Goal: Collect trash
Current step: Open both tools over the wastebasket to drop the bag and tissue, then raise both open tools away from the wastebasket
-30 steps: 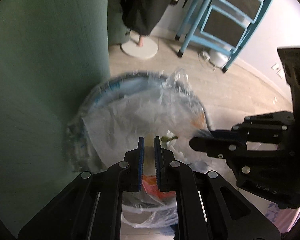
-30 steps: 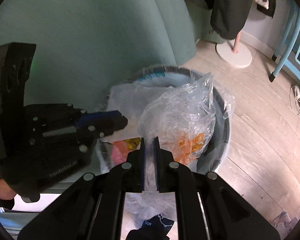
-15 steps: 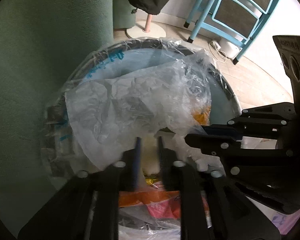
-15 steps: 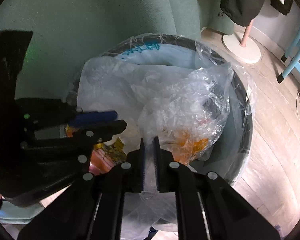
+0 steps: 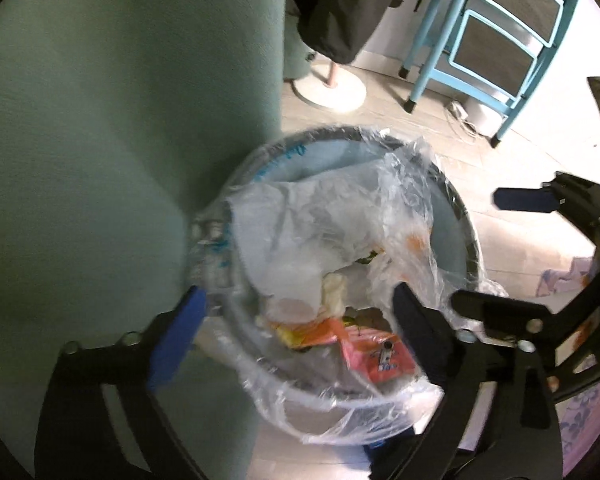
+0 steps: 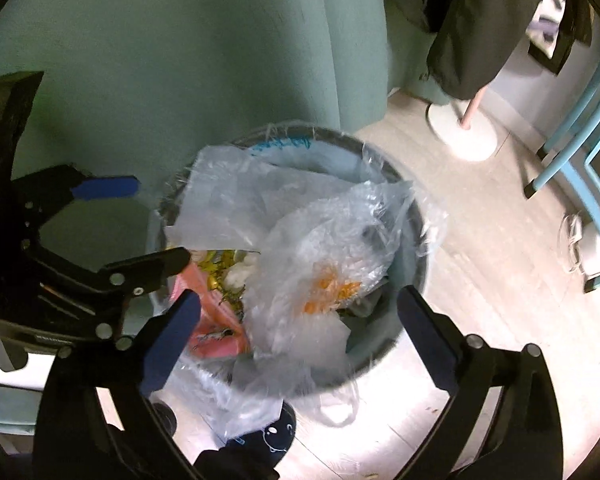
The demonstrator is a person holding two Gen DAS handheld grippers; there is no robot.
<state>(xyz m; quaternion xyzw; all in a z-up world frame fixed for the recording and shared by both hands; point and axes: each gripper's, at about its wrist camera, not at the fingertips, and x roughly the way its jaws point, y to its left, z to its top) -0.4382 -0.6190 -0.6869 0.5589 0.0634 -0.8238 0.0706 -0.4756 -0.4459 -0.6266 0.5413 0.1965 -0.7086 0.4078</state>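
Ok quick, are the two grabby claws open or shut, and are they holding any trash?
Left gripper: open, holding nothing, over the trash bin.
Right gripper: open, holding nothing, over the clear plastic bag.

Your right gripper [image 6: 296, 336] hangs spread wide above the trash bin [image 6: 414, 280], empty; a crumpled clear bag [image 6: 324, 256] lies against its right rim.

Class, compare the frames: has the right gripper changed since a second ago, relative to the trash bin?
Yes. The right gripper has opened wide, letting go of the clear plastic bag, which now lies in the trash bin. It has also backed off from the bin.
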